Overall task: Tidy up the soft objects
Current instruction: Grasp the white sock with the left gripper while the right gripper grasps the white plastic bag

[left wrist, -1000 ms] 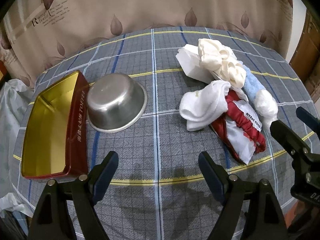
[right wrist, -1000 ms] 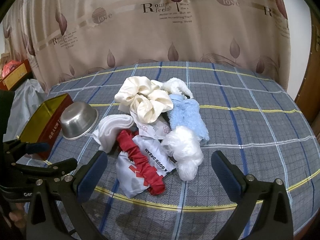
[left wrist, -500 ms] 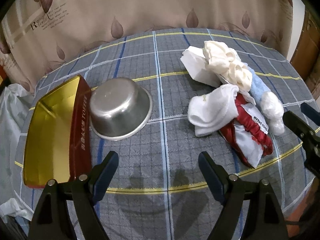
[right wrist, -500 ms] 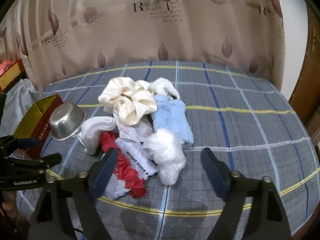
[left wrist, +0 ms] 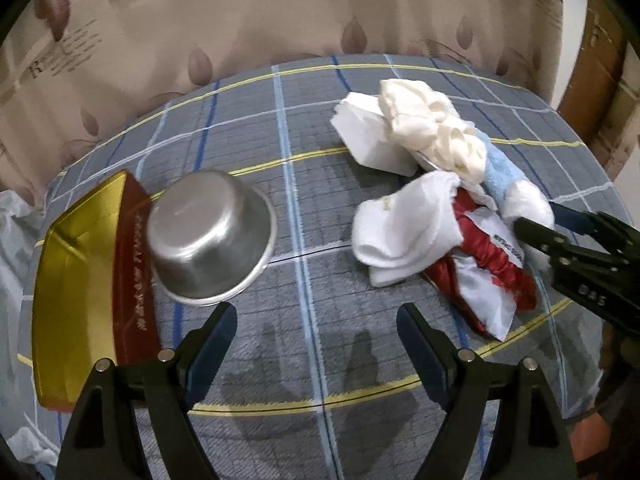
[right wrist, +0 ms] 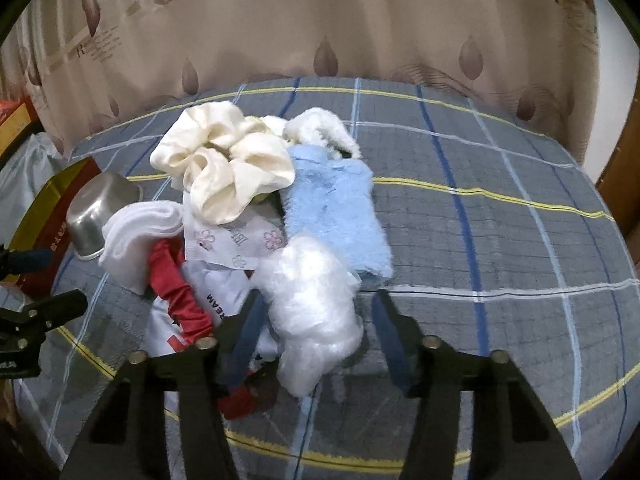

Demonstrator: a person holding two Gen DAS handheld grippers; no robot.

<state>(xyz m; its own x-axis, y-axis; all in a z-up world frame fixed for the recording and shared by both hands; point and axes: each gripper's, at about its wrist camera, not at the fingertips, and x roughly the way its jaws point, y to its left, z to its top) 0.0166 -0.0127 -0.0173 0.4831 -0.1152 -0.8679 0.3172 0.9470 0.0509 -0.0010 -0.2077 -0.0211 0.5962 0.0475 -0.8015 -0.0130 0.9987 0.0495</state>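
A heap of soft things lies on the plaid tablecloth: a cream scrunchie, a light blue fuzzy cloth, a white sock, a red scrunchie and a sheer white puffy scrunchie. My right gripper straddles the sheer white scrunchie. Its jaws are closing, and a gap still shows at the right finger. In the left wrist view the right gripper reaches that scrunchie from the right. My left gripper hangs open over bare cloth.
An upturned steel bowl sits beside an open red and gold tin at the left. A flowered tissue pack and a printed white bag lie in the heap. A curtain hangs behind the table.
My right gripper has moved forward and down onto the sheer white scrunchie, and its jaws have narrowed around it. The left gripper has barely moved and stays open.
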